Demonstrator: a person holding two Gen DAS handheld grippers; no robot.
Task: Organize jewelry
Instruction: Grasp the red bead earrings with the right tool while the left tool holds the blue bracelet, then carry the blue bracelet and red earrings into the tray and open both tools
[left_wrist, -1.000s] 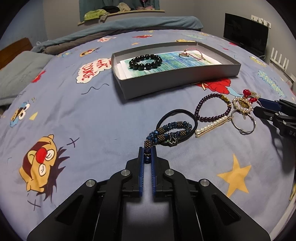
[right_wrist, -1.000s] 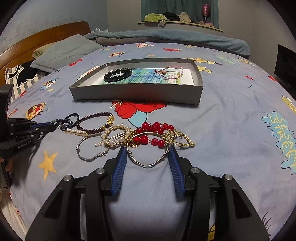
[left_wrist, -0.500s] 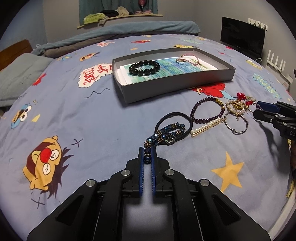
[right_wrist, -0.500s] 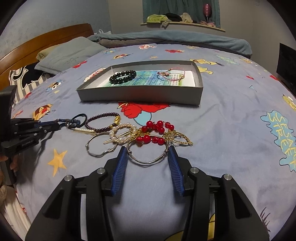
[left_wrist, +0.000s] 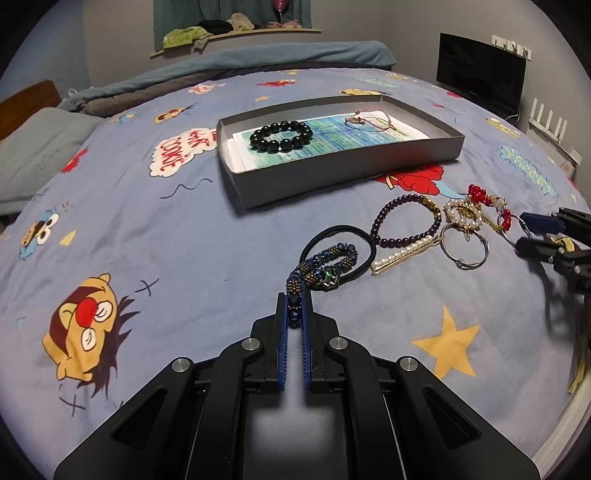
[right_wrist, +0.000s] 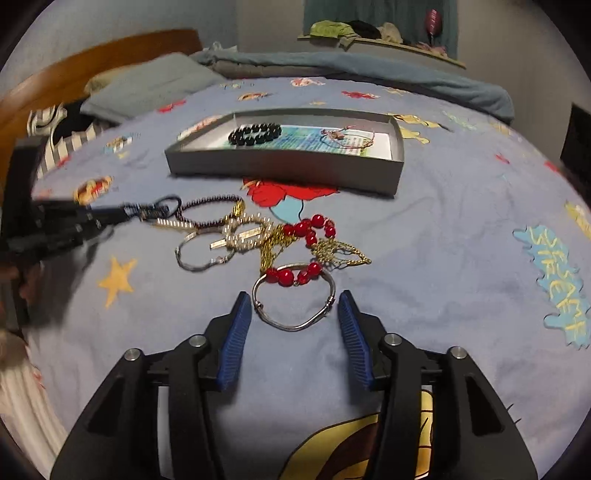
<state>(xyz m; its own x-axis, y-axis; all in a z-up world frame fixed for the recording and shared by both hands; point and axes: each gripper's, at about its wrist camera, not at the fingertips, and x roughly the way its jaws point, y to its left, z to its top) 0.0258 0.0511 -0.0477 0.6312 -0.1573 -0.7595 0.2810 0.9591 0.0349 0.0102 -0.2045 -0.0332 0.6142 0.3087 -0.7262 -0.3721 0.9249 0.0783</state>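
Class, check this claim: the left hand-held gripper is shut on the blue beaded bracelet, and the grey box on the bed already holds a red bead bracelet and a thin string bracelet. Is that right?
One detail is wrong. In the left wrist view, the beaded bracelet in the grey box is black, not red. The rest stands: the left hand-held gripper is shut on the blue beaded bracelet, and a thin string bracelet lies in the box.

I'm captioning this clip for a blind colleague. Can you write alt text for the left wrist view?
The left gripper is shut on one end of a blue beaded bracelet lying on a cartoon-print bedspread. Beyond it lie a purple bead bracelet, a pearl hair clip and a silver bangle; farther back, a grey tray holds a black bead bracelet.
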